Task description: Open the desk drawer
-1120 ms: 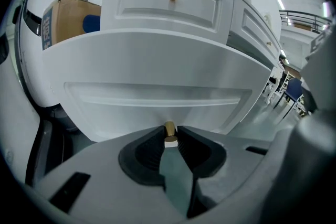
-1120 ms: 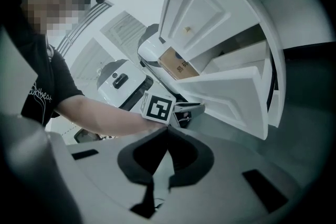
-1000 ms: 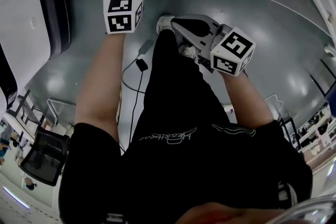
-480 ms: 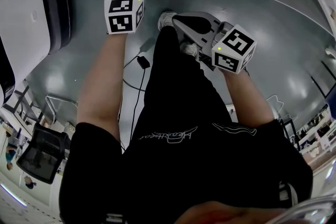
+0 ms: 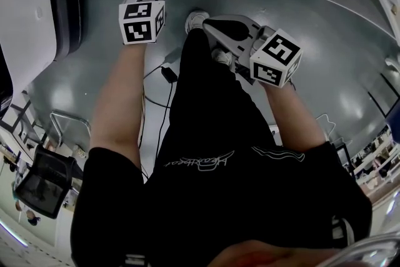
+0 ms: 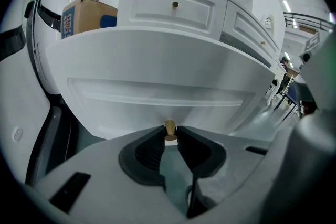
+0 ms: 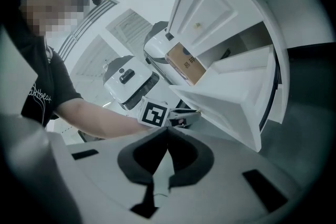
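Left gripper [image 6: 170, 136]: jaws closed on the small brass knob [image 6: 169, 128] at the centre of the drawer [image 6: 157, 86] front, gripping it only with the pad tips.

Right gripper [image 7: 167, 131]: jaws closed together, nothing between them, held off to the side, apart from the drawer.

Drawer: stands part-way out from the white desk, its front tipped toward the left gripper view. A cardboard box [image 6: 84, 16] shows behind the front; whether it sits inside the drawer or on a shelf behind cannot be settled from these angles.

Assessment: step in hand is the pull. Recommended:
- draw straight back along the drawer's run, no twist or lift, since the tip hold on a round knob could slip
- hold the grip firm
- keep the right gripper and the person's legs clear of the advancing front
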